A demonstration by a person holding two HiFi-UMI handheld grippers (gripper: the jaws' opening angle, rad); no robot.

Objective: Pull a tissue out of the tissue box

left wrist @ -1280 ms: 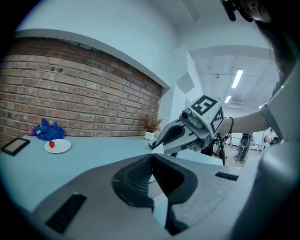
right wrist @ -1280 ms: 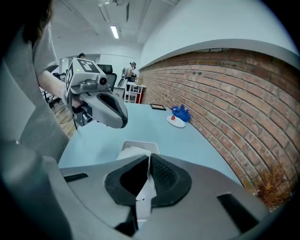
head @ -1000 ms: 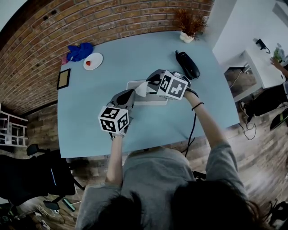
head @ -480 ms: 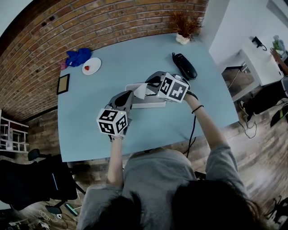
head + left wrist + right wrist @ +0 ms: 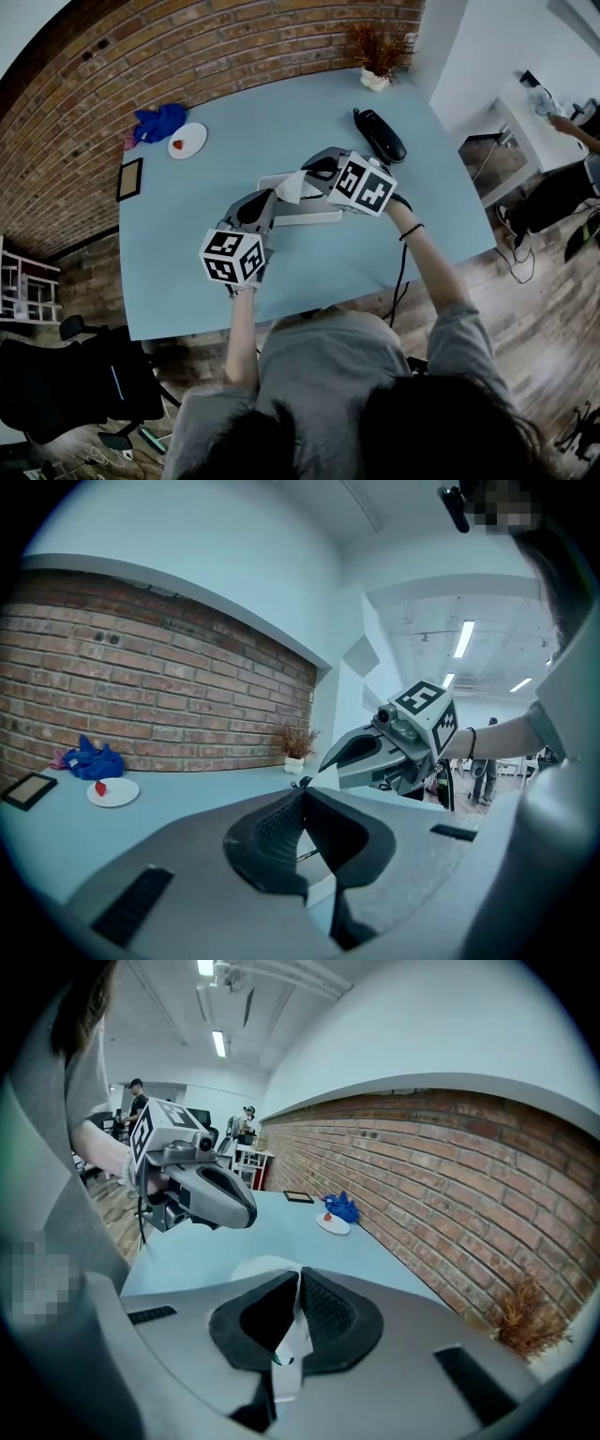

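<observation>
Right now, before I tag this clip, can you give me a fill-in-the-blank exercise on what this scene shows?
1. The right gripper is shut on a white ____ above the tissue box.
2. The plate holds something small and ____.
3. The cloth beside that plate is ____.
4. The wall behind the table is made of ____.

Missing words: tissue; red; blue; brick.
</observation>
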